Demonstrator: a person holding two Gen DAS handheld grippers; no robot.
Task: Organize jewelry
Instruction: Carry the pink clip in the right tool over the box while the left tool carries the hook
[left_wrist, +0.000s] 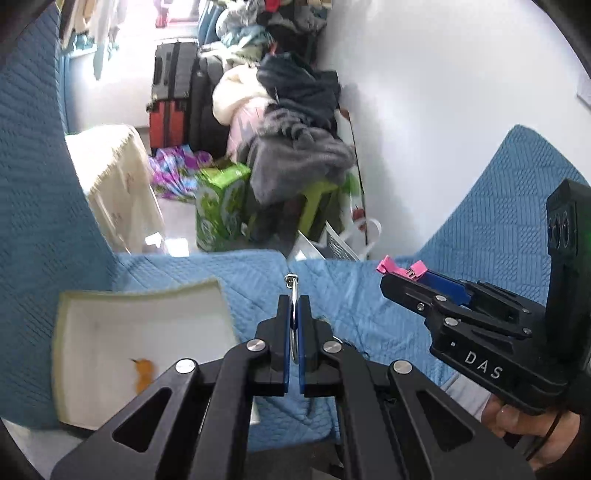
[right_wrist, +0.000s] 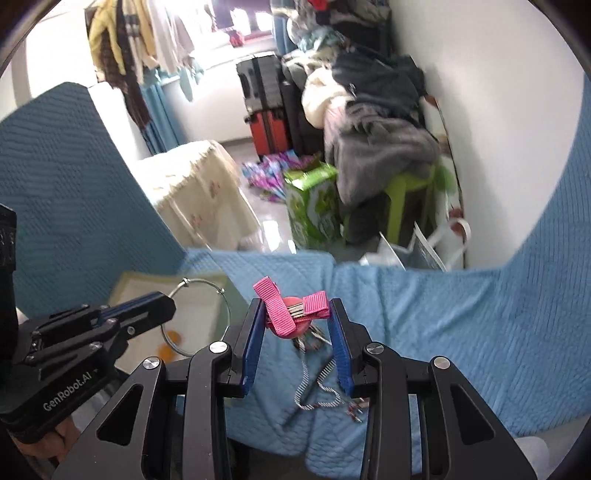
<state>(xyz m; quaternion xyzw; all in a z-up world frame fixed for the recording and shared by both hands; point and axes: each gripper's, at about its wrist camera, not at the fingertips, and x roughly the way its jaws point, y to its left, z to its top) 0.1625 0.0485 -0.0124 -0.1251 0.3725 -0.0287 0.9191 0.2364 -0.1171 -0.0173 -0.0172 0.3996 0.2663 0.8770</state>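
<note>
My left gripper (left_wrist: 294, 301) is shut on a thin silver bangle (left_wrist: 293, 295), held edge-on above the blue quilted sofa cover (left_wrist: 369, 317). The bangle also shows as a hoop in the right wrist view (right_wrist: 207, 314), over a white box (right_wrist: 199, 314). The white box (left_wrist: 144, 343) lies left of my left gripper and has orange marks inside. My right gripper (right_wrist: 297, 314) is shut on a pink ribbon hair clip (right_wrist: 291, 310); the clip also shows in the left wrist view (left_wrist: 402, 268). Below it a striped cord (right_wrist: 314, 384) and small pieces lie on the cover.
Beyond the sofa edge are a green box (left_wrist: 221, 206), a green stool with piled clothes (left_wrist: 295, 147), suitcases (left_wrist: 177, 96), a cloth-covered table (left_wrist: 114, 184) and a white wall (left_wrist: 461, 110) on the right.
</note>
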